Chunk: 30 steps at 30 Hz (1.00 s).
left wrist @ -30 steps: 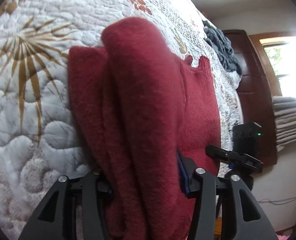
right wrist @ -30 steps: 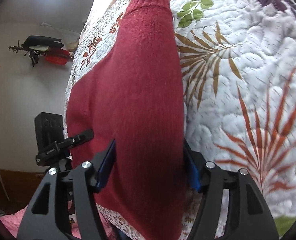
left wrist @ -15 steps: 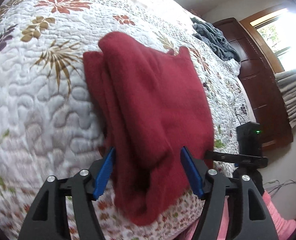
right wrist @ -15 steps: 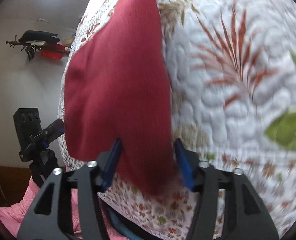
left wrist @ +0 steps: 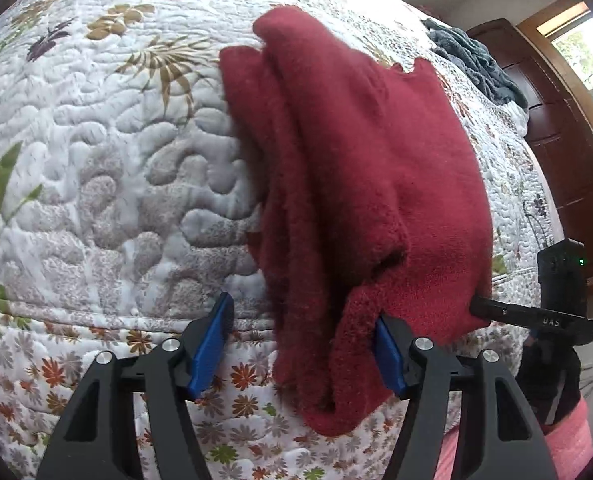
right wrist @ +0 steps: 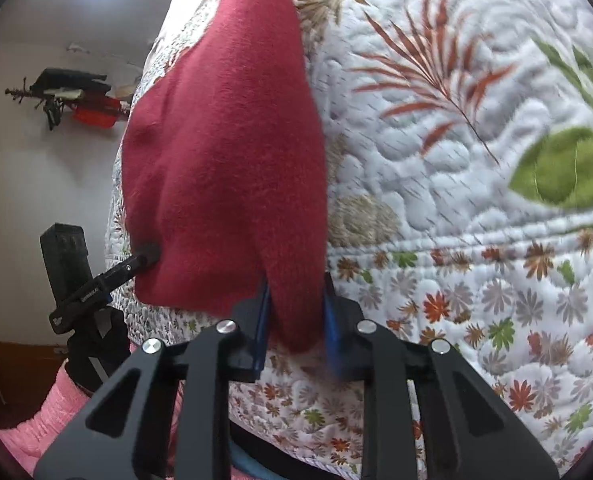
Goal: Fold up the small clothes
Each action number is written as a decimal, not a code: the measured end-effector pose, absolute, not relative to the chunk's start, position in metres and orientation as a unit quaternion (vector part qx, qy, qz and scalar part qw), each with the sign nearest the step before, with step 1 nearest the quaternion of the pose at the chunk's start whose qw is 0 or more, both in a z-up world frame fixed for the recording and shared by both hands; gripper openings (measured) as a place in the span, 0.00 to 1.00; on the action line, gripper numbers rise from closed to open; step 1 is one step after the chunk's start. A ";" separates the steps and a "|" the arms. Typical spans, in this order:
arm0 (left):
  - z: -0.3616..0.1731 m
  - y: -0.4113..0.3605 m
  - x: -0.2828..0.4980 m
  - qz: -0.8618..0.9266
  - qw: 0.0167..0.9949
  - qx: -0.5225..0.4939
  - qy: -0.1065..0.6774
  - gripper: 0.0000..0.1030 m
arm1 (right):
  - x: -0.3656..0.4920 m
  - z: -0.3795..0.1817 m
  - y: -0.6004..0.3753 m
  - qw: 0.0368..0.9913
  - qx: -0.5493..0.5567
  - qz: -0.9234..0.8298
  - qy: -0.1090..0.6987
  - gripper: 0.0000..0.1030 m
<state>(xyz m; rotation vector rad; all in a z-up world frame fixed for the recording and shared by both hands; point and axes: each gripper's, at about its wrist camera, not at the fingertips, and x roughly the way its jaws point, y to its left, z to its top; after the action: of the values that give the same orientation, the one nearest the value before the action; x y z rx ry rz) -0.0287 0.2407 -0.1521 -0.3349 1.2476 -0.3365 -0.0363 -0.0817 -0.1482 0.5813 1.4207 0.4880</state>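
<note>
Mid-fold on the floral quilted bedspread: right gripper pinches the fuzzy dark-red knit sweater's hem; left gripper gapes wide, gripping nothing; next, probably, close it on the hem.

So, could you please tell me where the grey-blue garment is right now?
The grey-blue garment appears only in the left wrist view, upper right, heaped at the far end of the quilted bed, beyond the red sweater and beside the dark wooden headboard.

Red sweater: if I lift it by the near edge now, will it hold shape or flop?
Probably flop: the red sweater already sags in soft folds over the quilt edge. Likely grippy, not slippery, given its fuzzy knit. The right gripper pinches one corner, so the rest would likely hang.
</note>
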 end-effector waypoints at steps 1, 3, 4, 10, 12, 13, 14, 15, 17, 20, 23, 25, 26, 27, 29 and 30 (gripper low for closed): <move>-0.153 0.241 -0.029 -0.156 0.786 -0.155 0.578 0.64 | -0.038 -0.151 -0.084 0.692 0.265 0.216 0.636 0.21; -0.155 0.242 -0.030 -0.156 0.787 -0.155 0.576 0.64 | -0.042 -0.155 -0.089 0.691 0.272 0.212 0.635 0.23; -0.155 0.242 -0.031 -0.156 0.788 -0.154 0.575 0.64 | -0.041 -0.155 -0.089 0.690 0.275 0.210 0.635 0.23; -0.150 0.241 -0.038 -0.144 0.793 -0.153 0.572 0.64 | -0.042 -0.147 -0.088 0.697 0.271 0.194 0.635 0.34; -0.146 0.241 -0.042 -0.139 0.796 -0.150 0.570 0.64 | -0.045 -0.141 -0.086 0.705 0.260 0.185 0.633 0.40; -0.144 0.241 -0.044 -0.138 0.797 -0.148 0.569 0.64 | -0.046 -0.138 -0.085 0.708 0.256 0.182 0.633 0.40; -0.142 0.241 -0.047 -0.134 0.798 -0.147 0.569 0.64 | -0.048 -0.136 -0.086 0.711 0.253 0.178 0.632 0.41; -0.139 0.240 -0.049 -0.133 0.798 -0.147 0.569 0.64 | -0.050 -0.133 -0.086 0.714 0.250 0.175 0.630 0.46; -0.134 0.238 -0.055 -0.127 0.802 -0.143 0.566 0.64 | -0.054 -0.124 -0.086 0.726 0.230 0.159 0.628 0.55; -0.126 0.235 -0.062 -0.121 0.804 -0.134 0.566 0.64 | -0.061 -0.115 -0.085 0.743 0.194 0.136 0.626 0.70; -0.118 0.232 -0.072 -0.120 0.805 -0.128 0.566 0.68 | -0.069 -0.107 -0.083 0.755 0.159 0.110 0.626 0.75; -0.115 0.231 -0.079 -0.113 0.807 -0.123 0.567 0.69 | -0.077 -0.106 -0.083 0.760 0.140 0.094 0.628 0.77; -0.113 0.231 -0.083 -0.108 0.806 -0.121 0.569 0.70 | -0.079 -0.106 -0.081 0.761 0.127 0.084 0.631 0.80; -0.112 0.231 -0.087 -0.103 0.807 -0.119 0.569 0.71 | -0.082 -0.106 -0.080 0.762 0.110 0.072 0.634 0.82; -0.110 0.231 -0.093 -0.090 0.807 -0.114 0.572 0.73 | -0.086 -0.104 -0.075 0.765 0.086 0.055 0.636 0.84; -0.109 0.231 -0.095 -0.084 0.808 -0.110 0.573 0.74 | -0.088 -0.102 -0.071 0.766 0.076 0.051 0.636 0.84</move>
<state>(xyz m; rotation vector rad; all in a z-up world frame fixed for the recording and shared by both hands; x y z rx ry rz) -0.0954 0.2311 -0.1092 -0.2356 1.2250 -0.1789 -0.0881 -0.0713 -0.1020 0.1651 1.3821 0.1100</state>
